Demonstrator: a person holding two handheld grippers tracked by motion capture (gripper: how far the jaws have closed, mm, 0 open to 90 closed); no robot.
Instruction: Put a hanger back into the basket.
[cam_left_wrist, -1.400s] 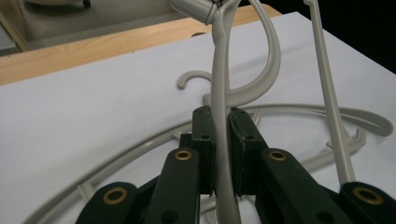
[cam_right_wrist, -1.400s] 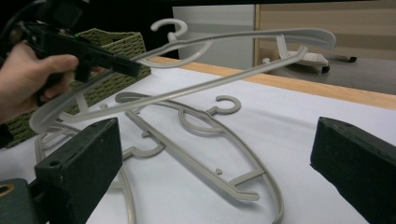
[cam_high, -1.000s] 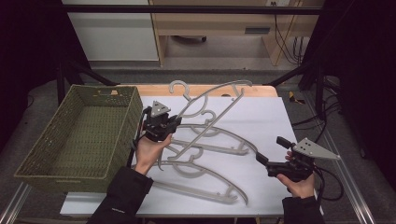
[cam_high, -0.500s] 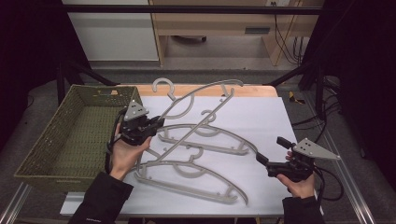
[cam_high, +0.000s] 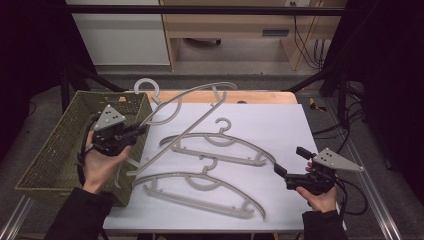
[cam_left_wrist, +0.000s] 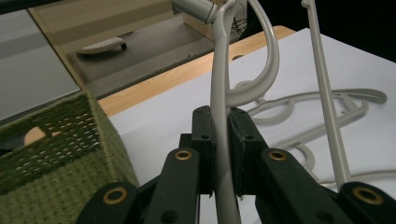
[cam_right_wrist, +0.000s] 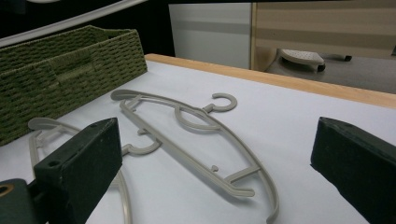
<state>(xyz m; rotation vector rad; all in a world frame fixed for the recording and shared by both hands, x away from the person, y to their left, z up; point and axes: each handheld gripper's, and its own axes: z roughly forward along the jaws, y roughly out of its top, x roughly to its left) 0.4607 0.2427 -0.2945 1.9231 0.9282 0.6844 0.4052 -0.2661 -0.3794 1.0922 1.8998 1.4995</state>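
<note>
While the right gripper (cam_high: 286, 170) rests near the table's front edge with its jaws wide apart and nothing between them, two hangers (cam_high: 200, 192) lie flat beyond it; farther left, the left gripper (cam_high: 134, 131) clamps a lifted hanger (cam_high: 180, 112) beside the basket (cam_high: 47, 160).
</note>
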